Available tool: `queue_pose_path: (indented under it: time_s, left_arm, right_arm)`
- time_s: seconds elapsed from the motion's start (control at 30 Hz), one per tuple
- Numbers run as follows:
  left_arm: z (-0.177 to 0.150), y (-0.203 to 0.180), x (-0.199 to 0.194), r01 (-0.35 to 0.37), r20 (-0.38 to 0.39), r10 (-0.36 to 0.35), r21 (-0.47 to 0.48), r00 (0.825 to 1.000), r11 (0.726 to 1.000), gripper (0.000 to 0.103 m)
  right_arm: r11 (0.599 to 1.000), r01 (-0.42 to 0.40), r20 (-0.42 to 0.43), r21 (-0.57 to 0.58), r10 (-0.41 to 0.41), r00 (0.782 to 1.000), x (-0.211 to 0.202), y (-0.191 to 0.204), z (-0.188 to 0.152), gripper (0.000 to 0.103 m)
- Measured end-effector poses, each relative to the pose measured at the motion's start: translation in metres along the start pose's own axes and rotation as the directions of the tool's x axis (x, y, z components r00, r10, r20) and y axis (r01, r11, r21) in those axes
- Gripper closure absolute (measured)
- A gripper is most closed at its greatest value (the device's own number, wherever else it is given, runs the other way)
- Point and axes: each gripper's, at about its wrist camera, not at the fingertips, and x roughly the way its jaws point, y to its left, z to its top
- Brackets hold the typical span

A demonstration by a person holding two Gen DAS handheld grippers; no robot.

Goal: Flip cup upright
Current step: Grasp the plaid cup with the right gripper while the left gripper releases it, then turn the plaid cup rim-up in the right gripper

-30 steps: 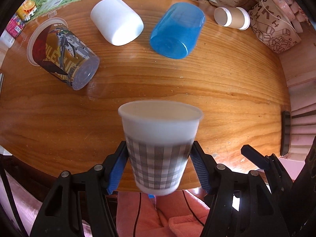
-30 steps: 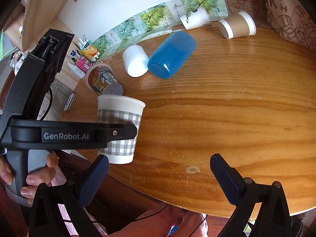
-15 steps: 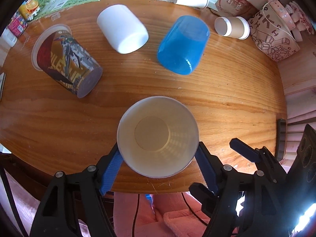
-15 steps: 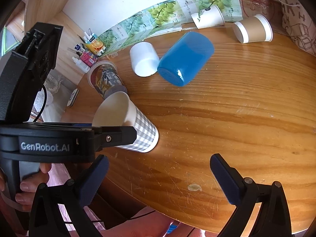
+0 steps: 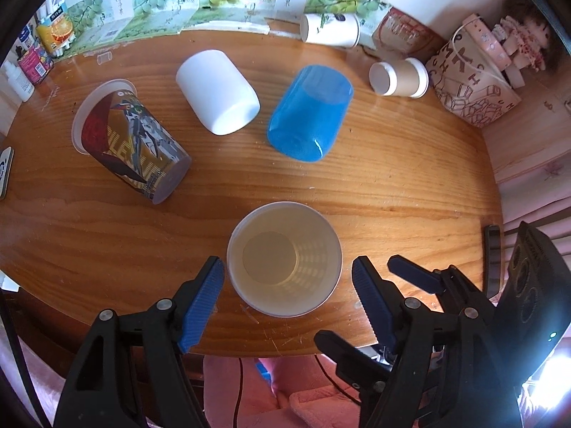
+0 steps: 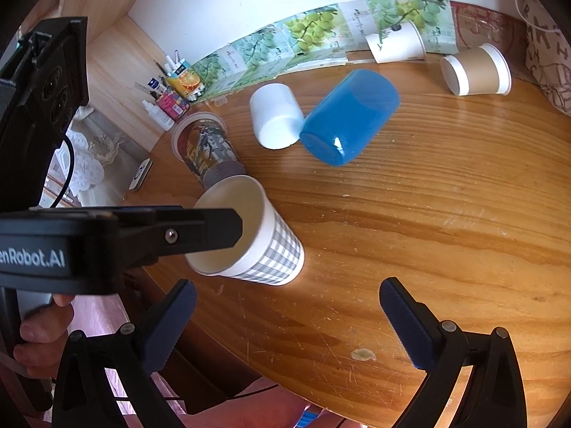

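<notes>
The left wrist view looks steeply down from above the near edge of the table [image 5: 410, 185], close over the open mouth of the checked cup [image 5: 284, 263], with its own blue fingers [image 5: 205, 297] at the bottom of the frame. It faces the far wall. The right wrist view sits to the right of it and looks down at a slant across the table [image 6: 446, 221], facing left and toward the back. There the checked cup [image 6: 271, 249] lies at left, near. Both views share that cup, the blue cup [image 5: 309, 112] [image 6: 351, 116], the white cup [image 5: 217, 91] and the printed cup [image 5: 132, 142].
</notes>
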Motion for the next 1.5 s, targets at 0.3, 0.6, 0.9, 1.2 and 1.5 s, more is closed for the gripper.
queue_pose_path:
  time_s: [0.3, 0.6, 0.9, 1.2, 1.5]
  left_arm:
    - [-0.005, 0.015, -0.021, 0.063, 0.093, -0.061, -0.027, 0.994, 0.998, 0.026]
    - [-0.011, 0.041, -0.052, 0.100, 0.220, -0.079, -0.088, 0.972, 0.991, 0.026]
    - [-0.019, 0.068, -0.064, 0.100, 0.251, -0.060, -0.148, 0.966, 0.984, 0.025]
    - [-0.023, 0.088, -0.068, 0.093, 0.252, -0.052, -0.152, 0.966, 0.984, 0.025]
    - [-0.020, 0.103, -0.068, 0.097, 0.238, -0.058, -0.154, 0.969, 0.983, 0.025]
  right_arm:
    - [0.994, 0.037, 0.067, -0.104, -0.030, 0.997, 0.008, 0.020, -0.005, 0.000]
    - [0.958, 0.126, 0.160, -0.256, -0.087, 0.983, 0.027, 0.043, -0.019, 0.003]
    - [0.947, 0.160, 0.134, -0.278, -0.127, 0.983, 0.050, 0.058, -0.014, 0.021]
    - [0.974, 0.109, 0.056, -0.199, -0.099, 0.993, 0.059, 0.056, 0.000, 0.040]
    - [0.989, -0.064, -0.161, 0.135, 0.086, 0.983, 0.065, 0.030, 0.027, 0.041]
